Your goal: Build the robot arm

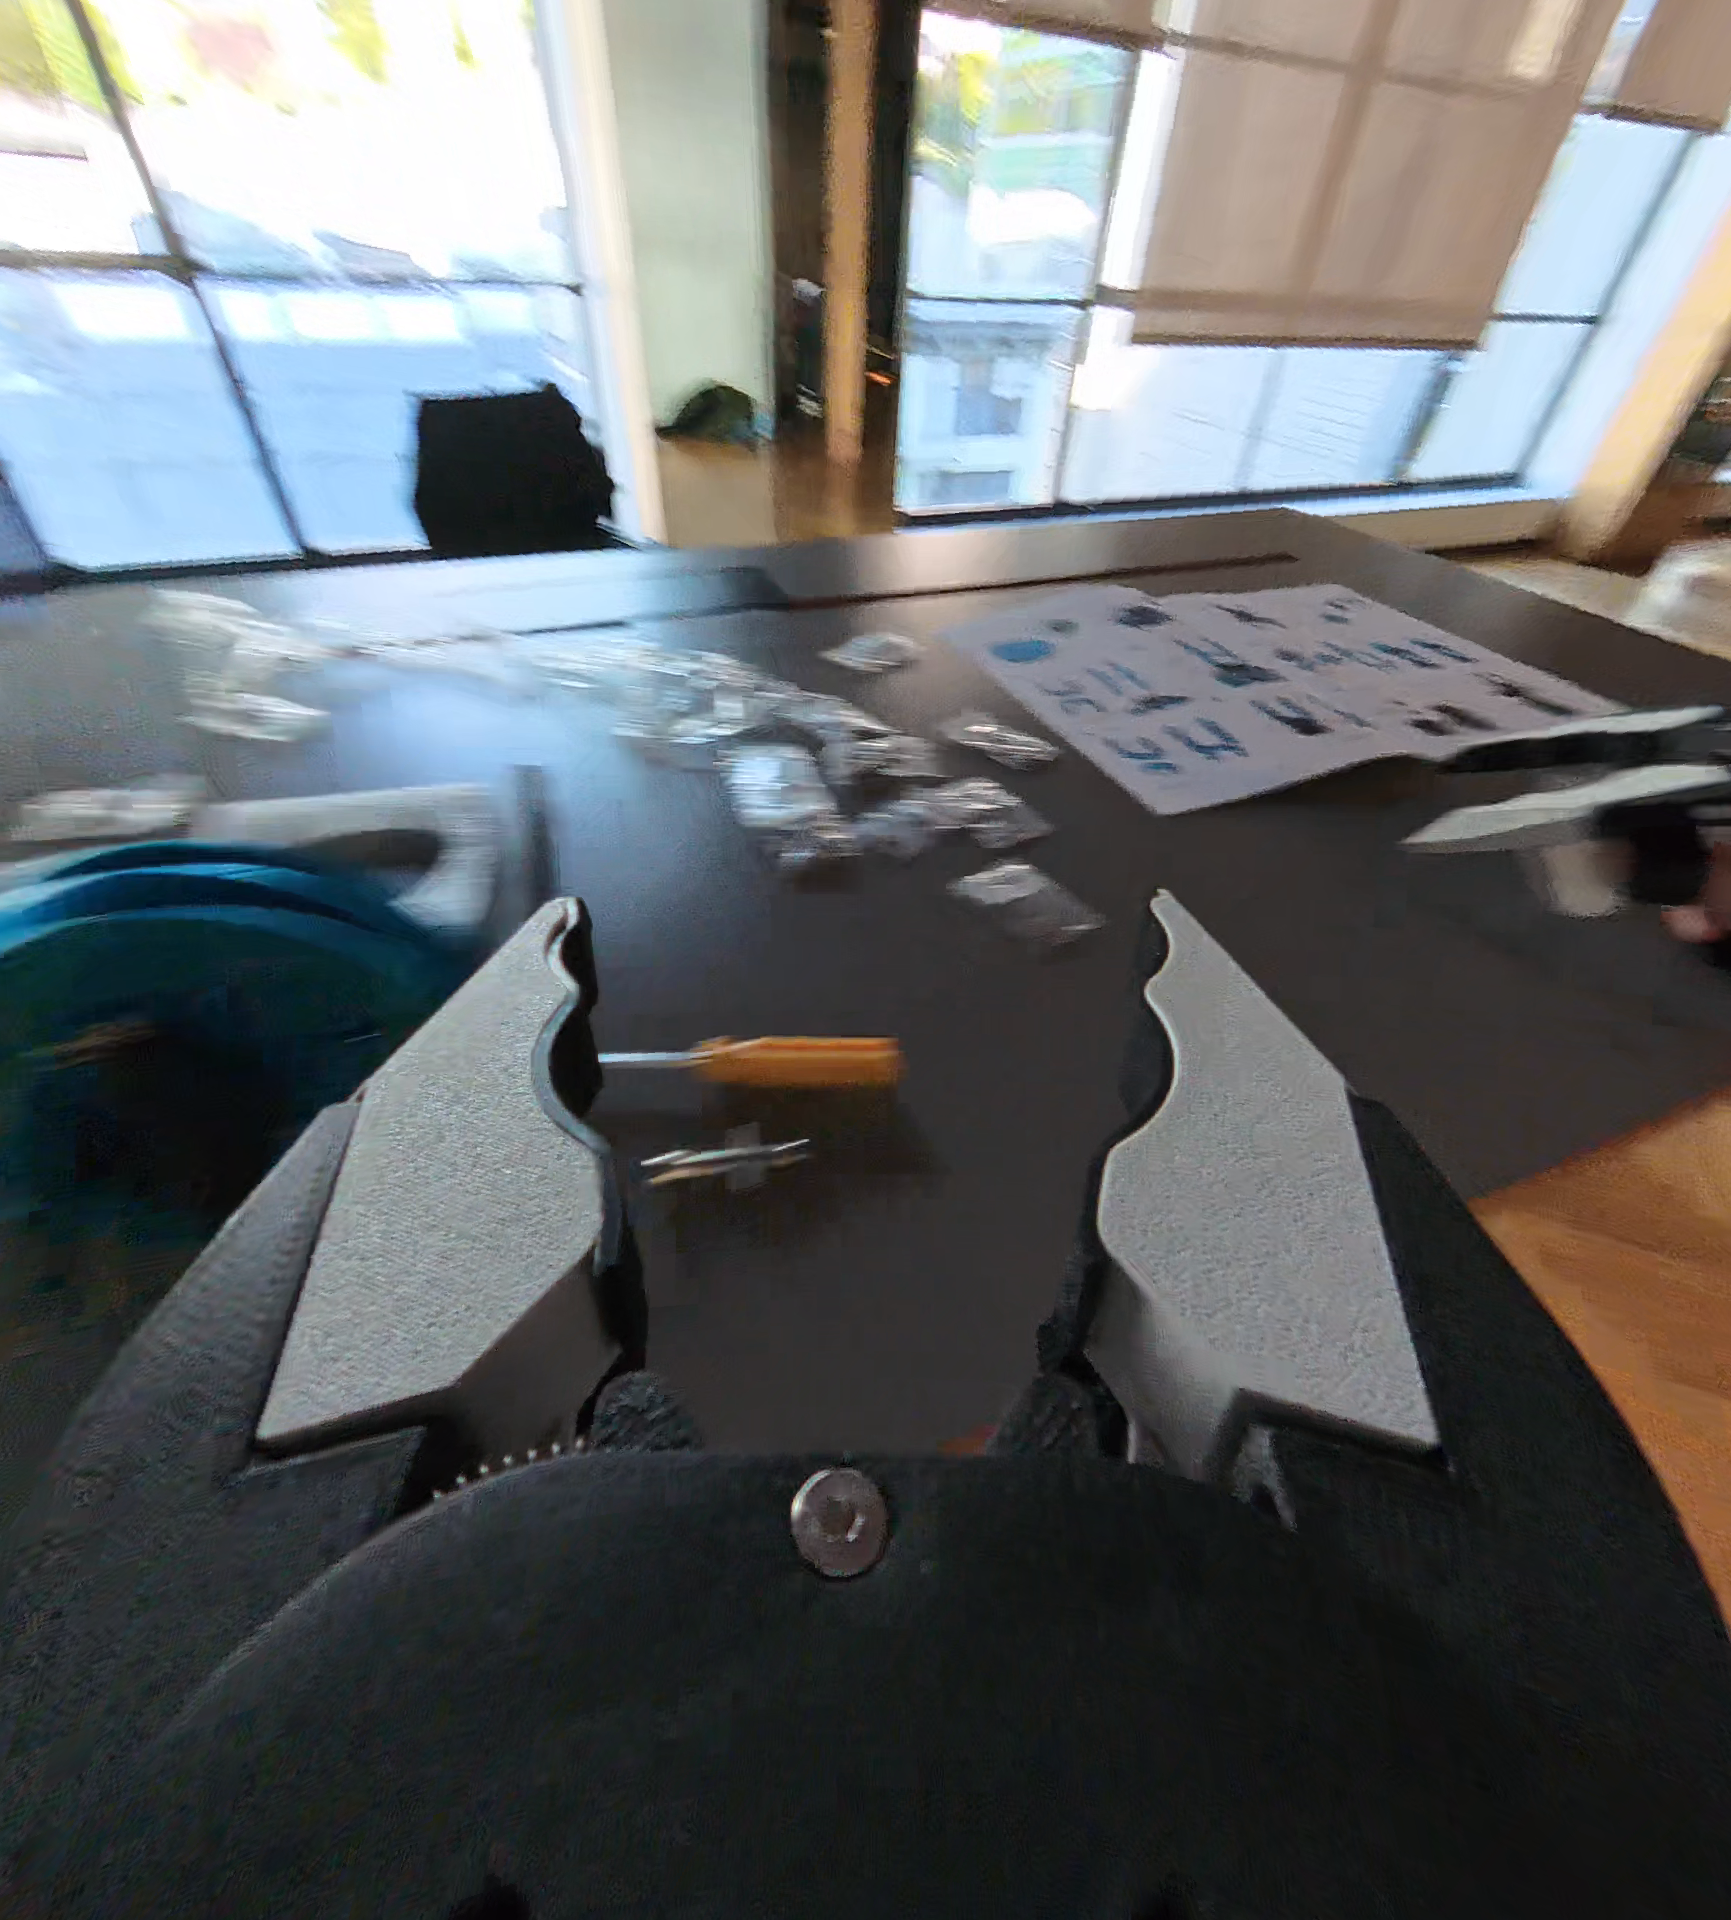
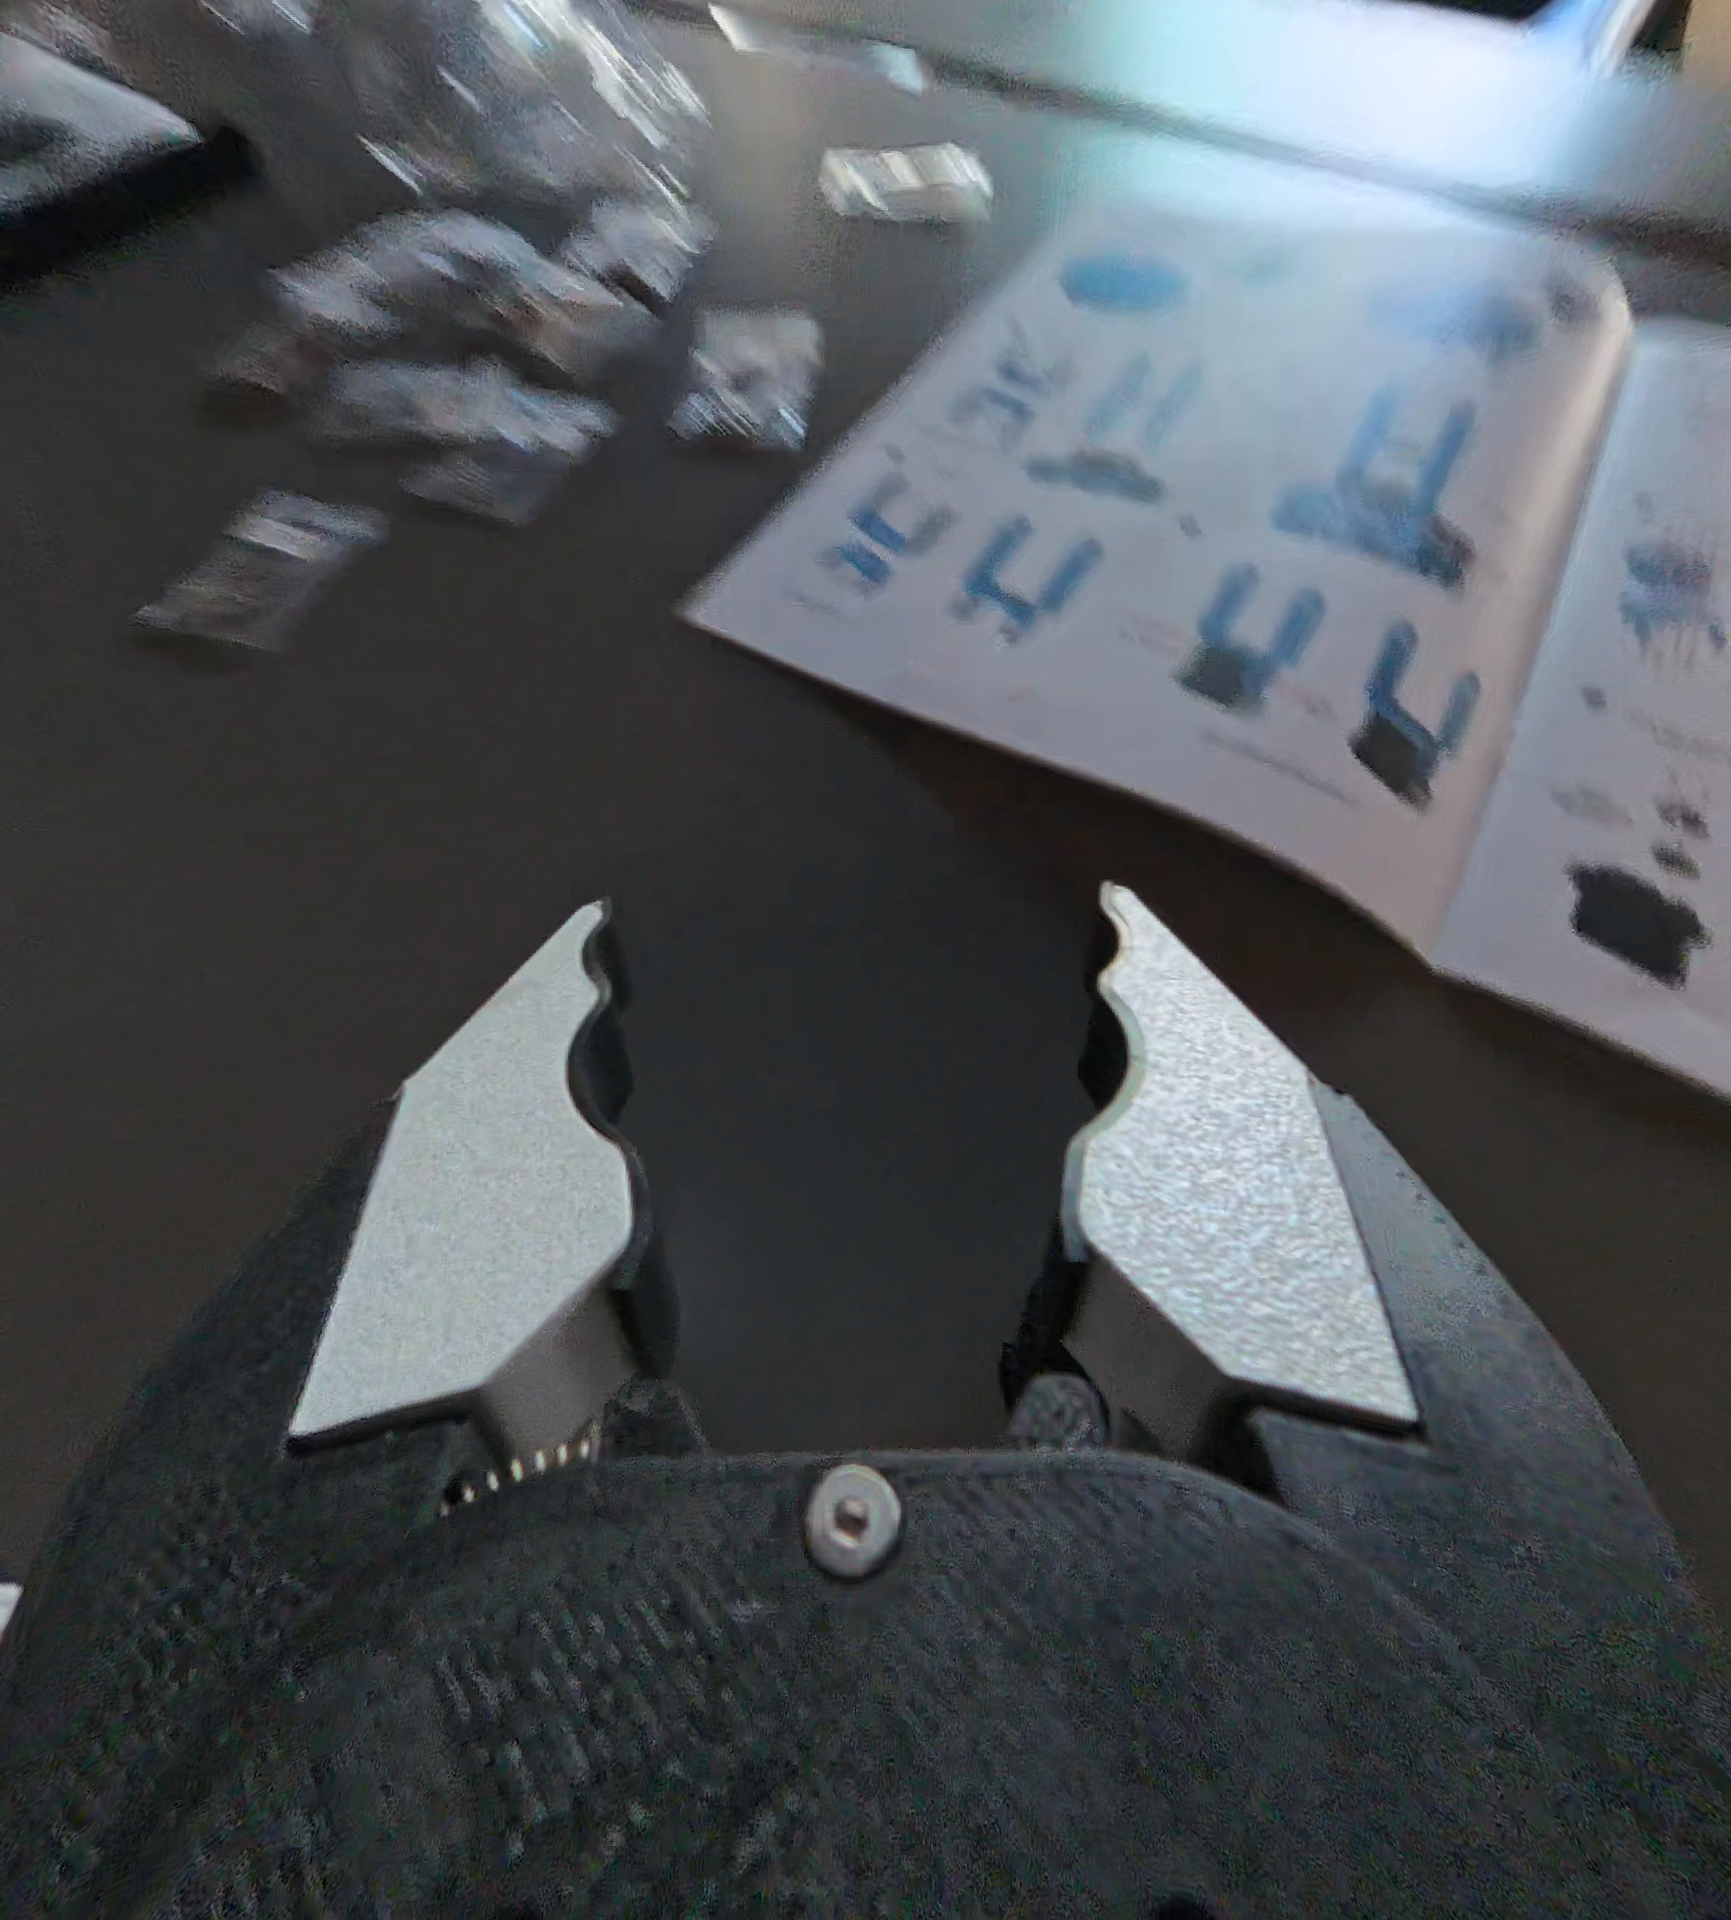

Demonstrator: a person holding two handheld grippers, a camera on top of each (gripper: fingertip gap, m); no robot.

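Both jaws gape empty: left gripper (image 1: 866,914) hovers nearest the orange-handled screwdriver (image 1: 788,1060), right gripper (image 2: 856,899) near the open booklet (image 2: 1256,540).

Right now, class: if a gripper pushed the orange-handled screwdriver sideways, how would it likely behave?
The screwdriver lies flat on the smooth dark table; its handle looks rounded, so it may roll rather than slide. Its thin metal shaft looks stiff, unlikely to bend. It seems small and probably light. The open left gripper holds nothing.
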